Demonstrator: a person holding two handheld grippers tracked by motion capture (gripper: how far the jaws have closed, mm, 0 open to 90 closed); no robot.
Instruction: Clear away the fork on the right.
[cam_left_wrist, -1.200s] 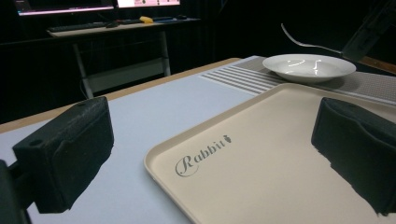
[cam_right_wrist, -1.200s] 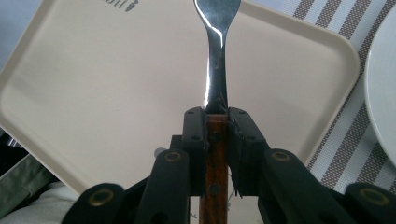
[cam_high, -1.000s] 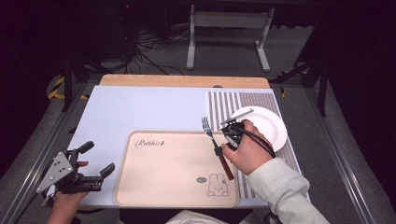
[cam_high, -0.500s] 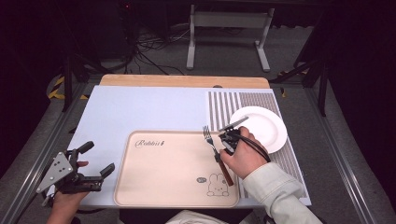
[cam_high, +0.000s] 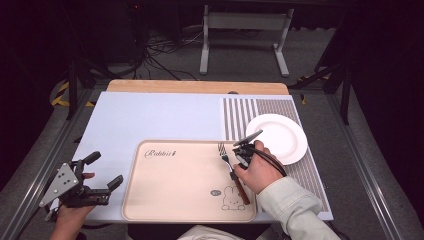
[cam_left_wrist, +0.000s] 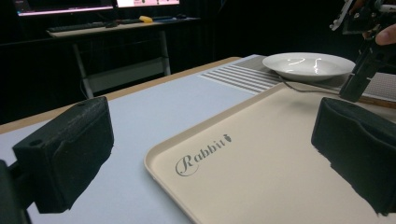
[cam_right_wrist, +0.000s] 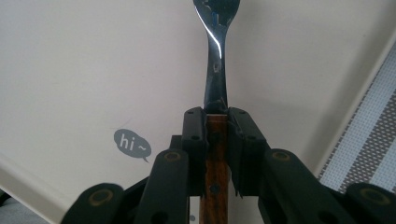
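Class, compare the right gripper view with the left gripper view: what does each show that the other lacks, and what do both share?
Right gripper view alone: the "hi" speech bubble, and the right gripper clamped on the fork's wooden handle.
Left gripper view alone: the white plate, the "Rabbit" lettering, and the left gripper open.
Both: the beige tray and striped mat.

The room is dark, with black surroundings on all sides and light falling mainly on the pale blue worktop, whose far edge is a strip of light wood. Grey carpeted floor lies beyond it, crossed by a tangle of black cables. A grey metal frame stand rests on that floor. In the left gripper view, a long desk carries a keyboard beneath glowing monitors.
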